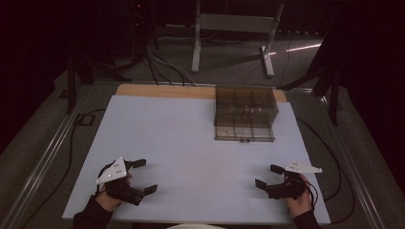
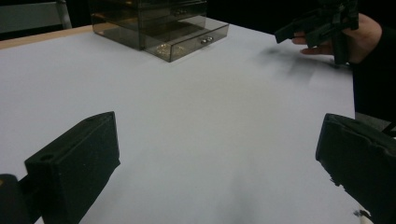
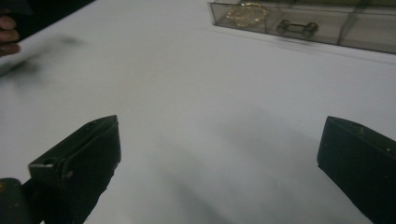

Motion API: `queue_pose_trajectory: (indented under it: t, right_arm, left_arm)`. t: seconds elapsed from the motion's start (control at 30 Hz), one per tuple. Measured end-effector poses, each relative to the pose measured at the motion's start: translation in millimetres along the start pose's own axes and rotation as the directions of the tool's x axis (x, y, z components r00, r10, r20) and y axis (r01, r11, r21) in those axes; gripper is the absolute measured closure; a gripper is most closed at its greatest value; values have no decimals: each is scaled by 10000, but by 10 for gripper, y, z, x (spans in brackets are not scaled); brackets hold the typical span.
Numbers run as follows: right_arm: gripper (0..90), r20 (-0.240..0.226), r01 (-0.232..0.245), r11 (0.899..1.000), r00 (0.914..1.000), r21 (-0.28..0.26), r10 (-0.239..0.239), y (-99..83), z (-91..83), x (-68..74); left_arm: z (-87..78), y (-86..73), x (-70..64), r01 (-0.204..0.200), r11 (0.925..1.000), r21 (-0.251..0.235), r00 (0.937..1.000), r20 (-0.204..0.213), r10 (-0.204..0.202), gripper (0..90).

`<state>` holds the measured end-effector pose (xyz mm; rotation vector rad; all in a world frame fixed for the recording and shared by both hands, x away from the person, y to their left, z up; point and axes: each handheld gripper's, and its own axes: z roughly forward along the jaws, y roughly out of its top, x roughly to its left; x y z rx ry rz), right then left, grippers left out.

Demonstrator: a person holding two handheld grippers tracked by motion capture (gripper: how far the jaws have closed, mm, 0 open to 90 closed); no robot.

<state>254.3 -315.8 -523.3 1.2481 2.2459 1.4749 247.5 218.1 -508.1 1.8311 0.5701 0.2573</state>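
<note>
both pairs of jaws are spread wide with nothing between them.

next, biggest to smallest. the table [image 1: 181, 143] has a white top, with a strip of bare wood along its far edge. the box [image 1: 245, 113] is see-through and smoky brown. it sits on the far right part of the table, well away from both hands. it has little rooms inside and drawers at the front. in the left gripper view the box [image 2: 159, 25] sits far off at the top, with small round knobs on its drawers. in the right gripper view the bottom drawer [image 3: 308, 25] has something gold lying in its left room, and a small metal handle just beside that.

the left gripper [image 1: 141, 175] is held near the front left corner of the table, low over the white top. the right gripper [image 1: 268, 176] is held near the front right corner. they are well apart from each other. in the left gripper view the right gripper [image 2: 299, 31] sits far off at the top right, with the hand behind it.
</note>
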Motion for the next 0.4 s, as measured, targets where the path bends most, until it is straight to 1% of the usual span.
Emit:
queue_pose_trajectory:
  t: [0.03, 0.27, 0.37, 0.4]
  right_arm:
    - [0, -66, -22, 10000, 10000, -63, 21, 0, 7, -2]
    - [0, 343, 401, 9992, 9986, -51, -399, 14, 22, 9]
    - [0, 381, 421, 9991, 9984, -5, -420, 17, 24, 7]
    - [0, 403, 359, 9994, 9985, 14, -359, 17, 26, 5]
  left_arm:
    - [0, -2, -2, -13, 10000, 11, 10000, 1, 13, 6]
    - [4, -3, -3, -26, 10000, 68, 10000, 4, 26, 6]
    - [5, -1, -4, -3, 10000, 40, 10000, 15, 2, 6]
    - [5, -4, -6, -13, 10000, 62, 10000, 2, 13, 6]
